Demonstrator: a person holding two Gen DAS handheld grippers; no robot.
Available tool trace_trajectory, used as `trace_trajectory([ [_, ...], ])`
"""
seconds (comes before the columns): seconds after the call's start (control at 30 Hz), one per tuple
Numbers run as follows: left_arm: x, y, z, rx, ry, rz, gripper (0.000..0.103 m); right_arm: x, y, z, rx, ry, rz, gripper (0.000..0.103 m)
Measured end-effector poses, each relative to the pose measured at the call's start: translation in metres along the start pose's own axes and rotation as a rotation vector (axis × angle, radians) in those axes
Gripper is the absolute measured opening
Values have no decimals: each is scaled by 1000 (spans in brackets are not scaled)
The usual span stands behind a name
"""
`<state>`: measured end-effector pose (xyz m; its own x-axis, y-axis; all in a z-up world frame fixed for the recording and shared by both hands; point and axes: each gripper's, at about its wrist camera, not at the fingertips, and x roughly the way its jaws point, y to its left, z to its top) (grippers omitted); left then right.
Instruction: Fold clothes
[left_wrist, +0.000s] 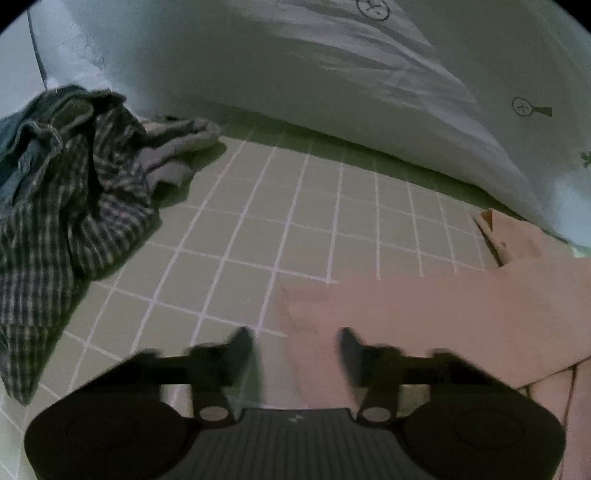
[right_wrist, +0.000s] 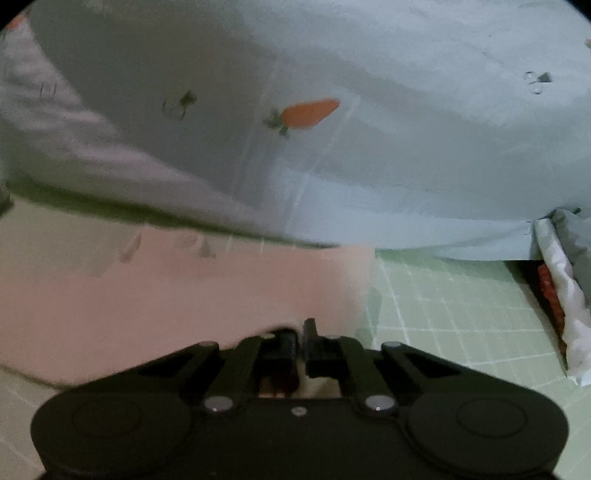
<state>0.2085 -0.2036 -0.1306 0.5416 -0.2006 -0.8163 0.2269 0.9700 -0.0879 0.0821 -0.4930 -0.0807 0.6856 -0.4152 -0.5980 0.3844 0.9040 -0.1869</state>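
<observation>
A pink garment (left_wrist: 424, 314) lies flat on a green grid-lined mat (left_wrist: 258, 221), stretching from the lower middle to the right edge of the left wrist view. My left gripper (left_wrist: 295, 343) is open, its fingers astride the garment's left edge just above the cloth. In the right wrist view the same pink garment (right_wrist: 166, 291) covers the left half of the mat (right_wrist: 443, 314). My right gripper (right_wrist: 301, 332) is shut on the garment's near right edge, with a fold of pink cloth pinched between the fingers.
A heap of clothes sits at the left: a dark plaid shirt (left_wrist: 70, 221), denim (left_wrist: 18, 155) and a grey piece (left_wrist: 177, 147). A pale blue quilt (right_wrist: 369, 129) with a carrot print borders the mat's far side. A crumpled white-and-red bundle (right_wrist: 561, 295) lies at the right.
</observation>
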Motion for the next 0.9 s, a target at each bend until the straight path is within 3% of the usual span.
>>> trace_trajectory([
  [0.03,0,2,0,-10,2,-21,1,-5,-3,3,24,-16,4,4],
  [0.13,-5,11,1,-53,-3,-57,0,-15,-5,15,83,-62,30,4],
  [0.2,-19,18,2,-59,-53,-54,0,-21,-3,21,110,-85,61,4],
  [0.3,-45,35,5,-94,-133,-27,0,-25,7,23,97,-98,118,4],
  [0.37,-57,48,6,-119,-169,23,0,-18,17,19,54,-59,177,6],
  [0.47,-56,67,1,-170,-143,81,0,-1,24,6,66,61,226,27],
  [0.57,-50,82,-6,-230,-98,101,0,-4,10,4,127,80,230,43],
  [0.63,-49,85,-8,-244,-80,96,7,-8,0,3,170,81,230,66],
  [0.67,-48,86,-10,-250,-71,92,12,-10,-6,3,191,82,230,69],
  [0.73,-46,84,-12,-251,-58,76,32,-14,-16,2,233,84,230,72],
  [0.9,-35,74,-13,-218,-15,75,43,-24,-43,1,339,87,230,77],
])
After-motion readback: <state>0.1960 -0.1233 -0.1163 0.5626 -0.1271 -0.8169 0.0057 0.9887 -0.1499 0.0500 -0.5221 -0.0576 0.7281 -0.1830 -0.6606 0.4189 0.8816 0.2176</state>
